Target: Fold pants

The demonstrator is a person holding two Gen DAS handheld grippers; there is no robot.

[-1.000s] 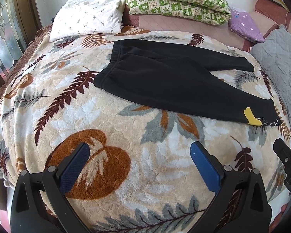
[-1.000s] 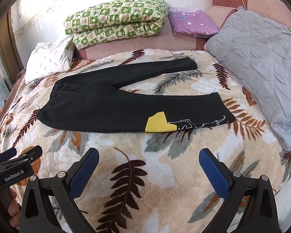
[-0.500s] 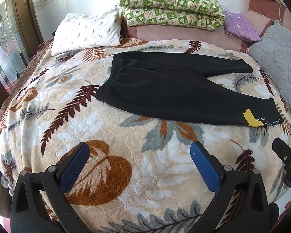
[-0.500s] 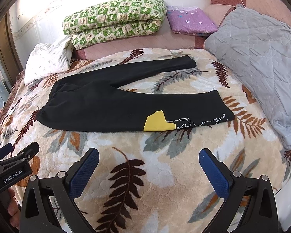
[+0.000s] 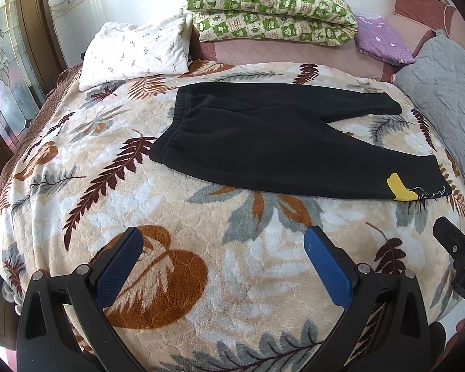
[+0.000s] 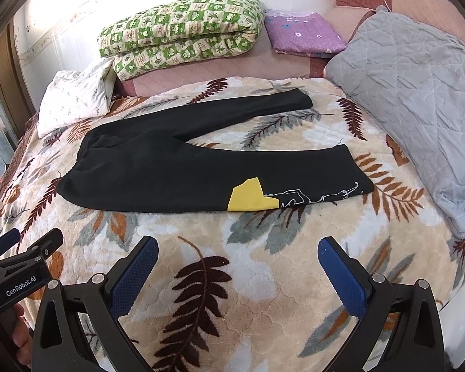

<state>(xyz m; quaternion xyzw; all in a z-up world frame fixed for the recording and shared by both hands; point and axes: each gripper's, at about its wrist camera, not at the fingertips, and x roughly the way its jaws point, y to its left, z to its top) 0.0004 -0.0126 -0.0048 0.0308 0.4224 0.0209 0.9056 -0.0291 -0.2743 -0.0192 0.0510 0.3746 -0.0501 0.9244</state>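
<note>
Black pants (image 5: 272,142) lie spread flat on the leaf-patterned blanket (image 5: 176,217), waistband to the left, both legs pointing right and splayed apart. The near leg has a yellow patch (image 6: 248,200) and white line drawing near the cuff. The pants also show in the right wrist view (image 6: 170,173). My left gripper (image 5: 221,251) is open and empty, held above the blanket short of the pants. My right gripper (image 6: 237,257) is open and empty, in front of the near leg. The left gripper shows at the left edge of the right wrist view (image 6: 21,257).
A white pillow (image 5: 136,52) lies at the back left, a folded green checked quilt (image 5: 269,6) and a purple folded cloth (image 5: 381,40) at the back. A grey quilted cushion (image 6: 418,99) lies along the right side. A wooden frame with glass (image 5: 3,71) stands left.
Both grippers have drawn back and risen slightly, so the pants sit a little farther away in both views. The pants have not moved. Both grippers stay open.
</note>
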